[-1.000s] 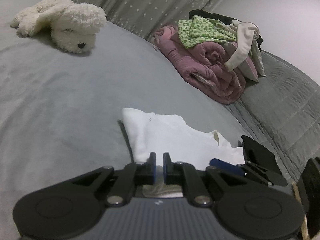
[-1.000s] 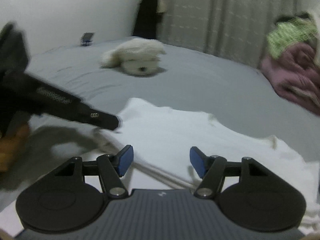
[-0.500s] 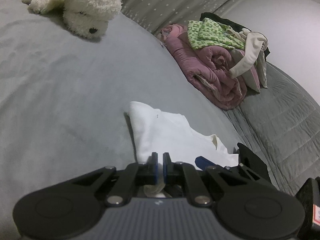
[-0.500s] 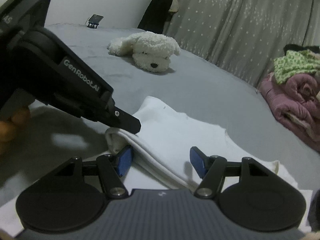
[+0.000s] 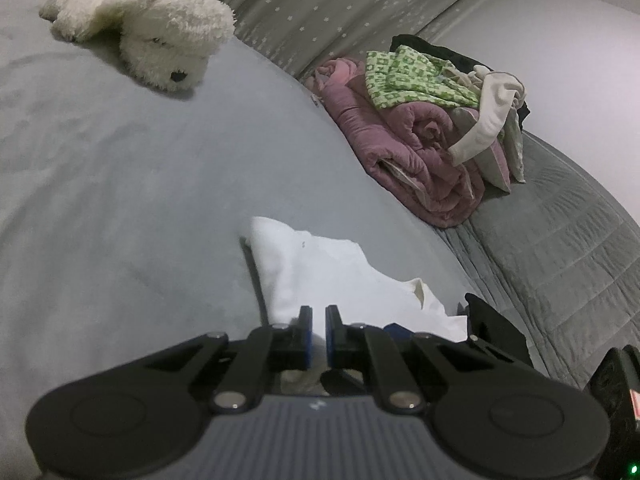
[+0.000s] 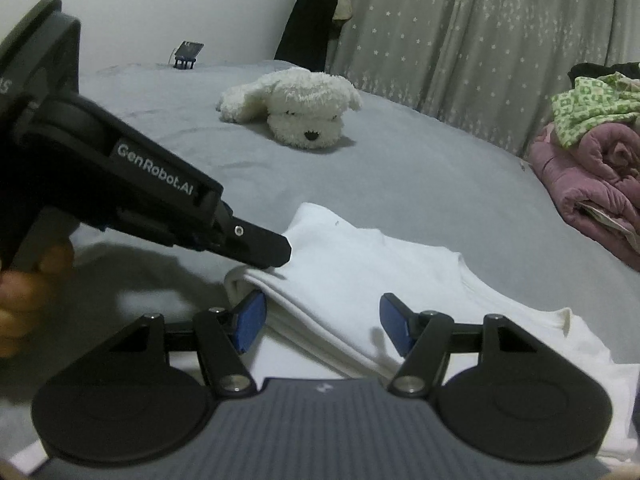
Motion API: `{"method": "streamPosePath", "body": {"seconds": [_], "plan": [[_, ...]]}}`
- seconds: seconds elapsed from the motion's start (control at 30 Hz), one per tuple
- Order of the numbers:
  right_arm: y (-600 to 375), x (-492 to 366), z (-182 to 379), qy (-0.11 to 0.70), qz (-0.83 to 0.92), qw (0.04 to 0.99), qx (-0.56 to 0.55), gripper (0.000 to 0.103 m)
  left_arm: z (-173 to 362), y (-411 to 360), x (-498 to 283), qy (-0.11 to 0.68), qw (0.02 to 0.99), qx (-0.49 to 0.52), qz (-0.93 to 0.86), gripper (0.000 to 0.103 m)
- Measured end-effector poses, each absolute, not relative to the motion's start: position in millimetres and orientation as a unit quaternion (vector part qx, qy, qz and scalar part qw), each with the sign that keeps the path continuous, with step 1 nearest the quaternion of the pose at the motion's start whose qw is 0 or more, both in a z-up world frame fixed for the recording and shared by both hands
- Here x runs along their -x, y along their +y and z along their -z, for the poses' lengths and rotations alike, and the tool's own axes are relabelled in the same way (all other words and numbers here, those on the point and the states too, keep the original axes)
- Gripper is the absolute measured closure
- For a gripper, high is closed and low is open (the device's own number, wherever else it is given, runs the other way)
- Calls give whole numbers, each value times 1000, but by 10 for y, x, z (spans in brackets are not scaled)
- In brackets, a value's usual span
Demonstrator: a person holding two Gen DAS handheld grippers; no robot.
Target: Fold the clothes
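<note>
I see left gripper (image 5: 318,334) pinched on the white shirt (image 6: 360,276) fold; right gripper (image 6: 320,322) spread apart, straddling the folded edge on the bed (image 5: 120,200).

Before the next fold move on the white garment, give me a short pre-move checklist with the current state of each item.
1. Left tongs shut on the white garment: ok.
2. Right tongs open over the folded edge: ok.
3. Right tongs holding cloth: not ok.
4. Plush dog apart from garment: ok.
5. Clothes pile apart from garment: ok.
6. Layers aligned underneath: cannot tell.
</note>
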State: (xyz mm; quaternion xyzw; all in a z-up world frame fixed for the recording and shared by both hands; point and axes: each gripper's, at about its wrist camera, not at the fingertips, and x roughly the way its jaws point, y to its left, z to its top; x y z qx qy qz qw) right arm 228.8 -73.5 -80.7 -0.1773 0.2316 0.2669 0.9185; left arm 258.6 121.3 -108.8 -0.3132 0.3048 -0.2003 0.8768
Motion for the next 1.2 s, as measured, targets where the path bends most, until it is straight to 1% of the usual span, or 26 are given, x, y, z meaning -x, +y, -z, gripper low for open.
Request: {"method": "streamPosePath", "body": {"seconds": [0.2,0.4,0.53,0.73,0.83,1.03,1.2], "plan": [[-673,-2272,850,231,-266,919,178,36,1110,1202,-2604,311,875,312,199,97],[-637,-2268,867,239,-267,918,169,39,1107,1193,-2591,309,876,311,200,97],[-646,-2251,871,244,-268,917,165,40,1076,1205,-2563,296,878,313,208,97],[-685,-2268,845,258,-280,912,155,39,1085,1208,-2567,300,874,314,215,97],[-762,-2273,808,273,-309,900,140,37,1090,1209,-2568,303,873,315,219,97],[-1069,-2301,658,260,-303,911,100,37,1094,1210,-2569,306,869,315,226,97],[-1298,-2490,782,287,-261,920,61,37,1090,1137,-2573,314,880,289,209,97]]}}
